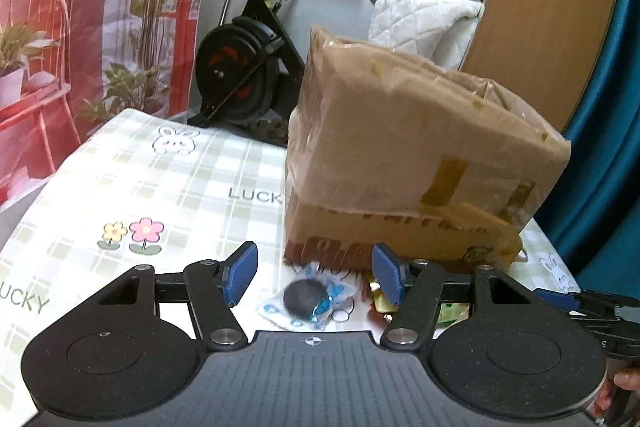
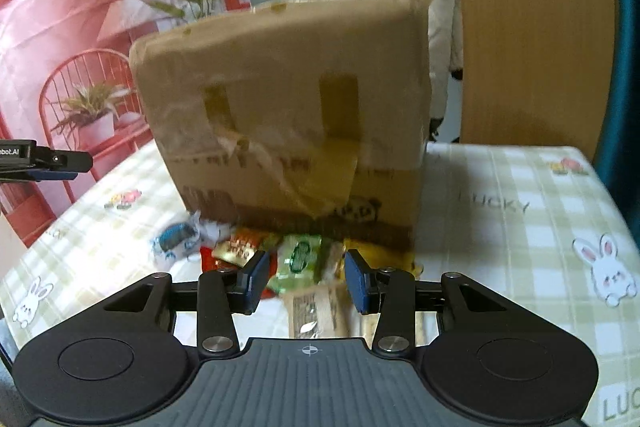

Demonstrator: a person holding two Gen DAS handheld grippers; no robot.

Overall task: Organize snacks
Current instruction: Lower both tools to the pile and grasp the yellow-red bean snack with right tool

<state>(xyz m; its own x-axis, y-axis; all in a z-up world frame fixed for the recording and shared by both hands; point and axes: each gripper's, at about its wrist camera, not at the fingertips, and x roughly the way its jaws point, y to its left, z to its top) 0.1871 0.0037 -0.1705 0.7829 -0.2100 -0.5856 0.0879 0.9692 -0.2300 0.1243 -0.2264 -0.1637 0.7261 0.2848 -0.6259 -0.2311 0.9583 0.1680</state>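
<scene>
Several snack packets (image 2: 280, 259) lie piled on the checked tablecloth (image 1: 160, 179), touching the cardboard box's (image 2: 288, 107) front base. Left gripper (image 1: 316, 273) and right gripper (image 2: 306, 277) hover before it, both released, grasping nothing.

This is a lived-in room of a home. An exercise bike (image 1: 256, 39) stands at about eleven o'clock beyond the counter (image 1: 168, 179), which wears a checked cloth printed with rabbits, flowers and the word LUCKY. At nine o'clock hangs a printed backdrop (image 1: 80, 7) of red chairs and potted plants. Towards one o'clock a white quilted garment (image 1: 420, 15) lies heaped, with a wooden panel (image 1: 552, 7) and teal curtain (image 1: 612, 147) at two o'clock.
</scene>
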